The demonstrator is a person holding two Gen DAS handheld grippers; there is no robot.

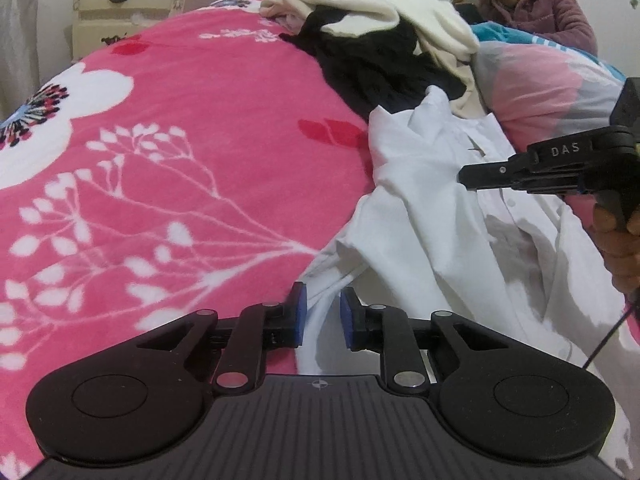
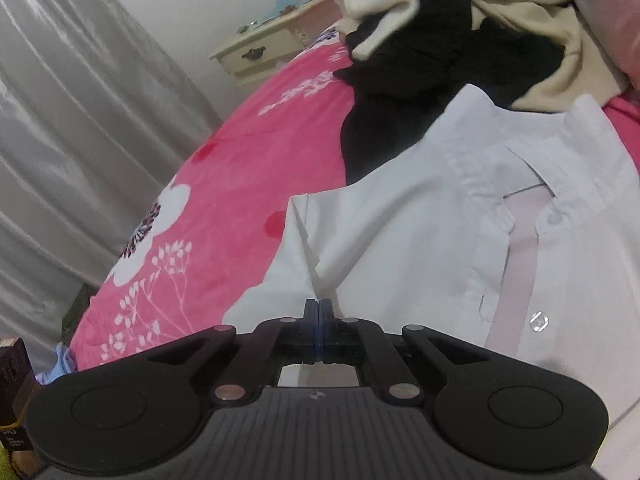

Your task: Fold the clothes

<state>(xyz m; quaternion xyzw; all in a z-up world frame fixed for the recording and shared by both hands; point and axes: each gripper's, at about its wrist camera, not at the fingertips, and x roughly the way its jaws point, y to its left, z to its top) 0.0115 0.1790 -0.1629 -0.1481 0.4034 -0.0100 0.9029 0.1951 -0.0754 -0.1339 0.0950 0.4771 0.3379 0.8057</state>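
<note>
1. While the white shirt (image 2: 420, 216) lies crumpled on the pink floral blanket (image 1: 180, 152), your left gripper (image 1: 322, 316) has its jaws parted around a fold at the shirt's edge; the blue pads do not clearly press it.
2. Your right gripper (image 2: 319, 312) has its jaws closed tight, pads together, just above the shirt's sleeve area.
3. Beyond the collar sits a pile of black garment (image 2: 420, 80) and cream sweater (image 1: 380, 4).
</note>
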